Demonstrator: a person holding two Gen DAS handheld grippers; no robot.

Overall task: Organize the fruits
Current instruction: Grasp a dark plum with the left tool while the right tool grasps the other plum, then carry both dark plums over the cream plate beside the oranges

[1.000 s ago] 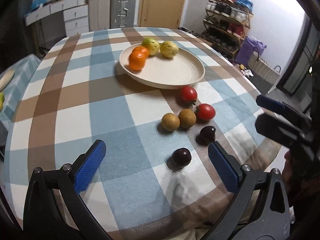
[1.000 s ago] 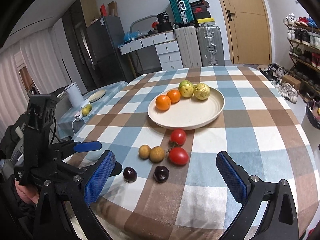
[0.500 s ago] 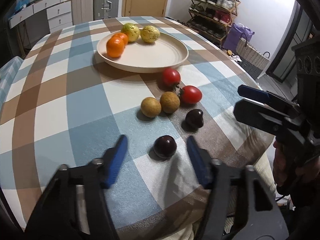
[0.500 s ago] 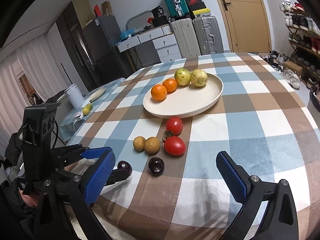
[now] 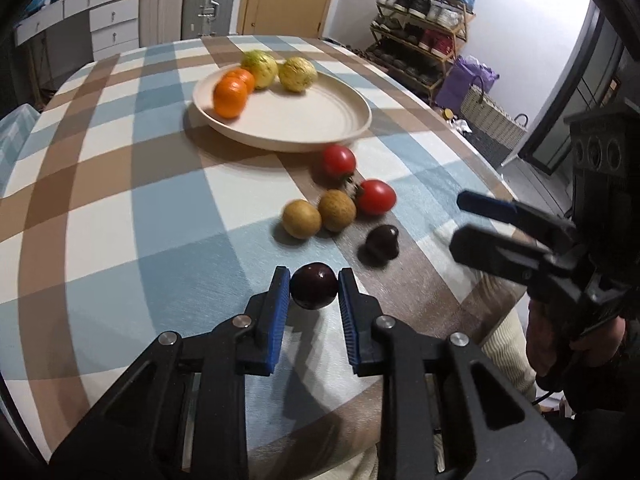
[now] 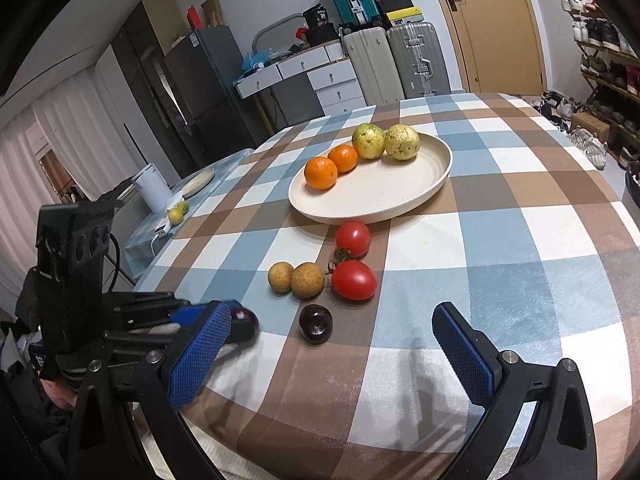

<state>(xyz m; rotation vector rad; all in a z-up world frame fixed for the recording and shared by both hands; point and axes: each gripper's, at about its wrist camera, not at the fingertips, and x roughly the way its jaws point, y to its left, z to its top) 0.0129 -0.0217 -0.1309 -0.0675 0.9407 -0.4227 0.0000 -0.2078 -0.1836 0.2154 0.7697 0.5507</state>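
My left gripper (image 5: 314, 280) is shut on a dark plum (image 5: 313, 285) on the checked tablecloth near the table's front edge; it shows in the right wrist view (image 6: 244, 317) too. A second dark plum (image 5: 382, 241) lies to its right. Two brown round fruits (image 5: 318, 215) and two red tomatoes (image 5: 374, 197) lie between the plums and a cream plate (image 5: 316, 120). The plate holds two oranges (image 5: 230, 96) and two yellow-green fruits (image 5: 298, 74). My right gripper (image 6: 336, 356) is open and empty above the table's front edge, near the second plum (image 6: 316, 323).
The round table (image 6: 540, 208) drops off close to both grippers. A low side table (image 6: 200, 184) with a white jug and small fruits stands to the left. Suitcases, drawers and a shoe rack (image 5: 424, 48) line the walls behind.
My left gripper moved forward and closed from wide open onto the near dark plum. My right gripper stayed open and shifted slightly.
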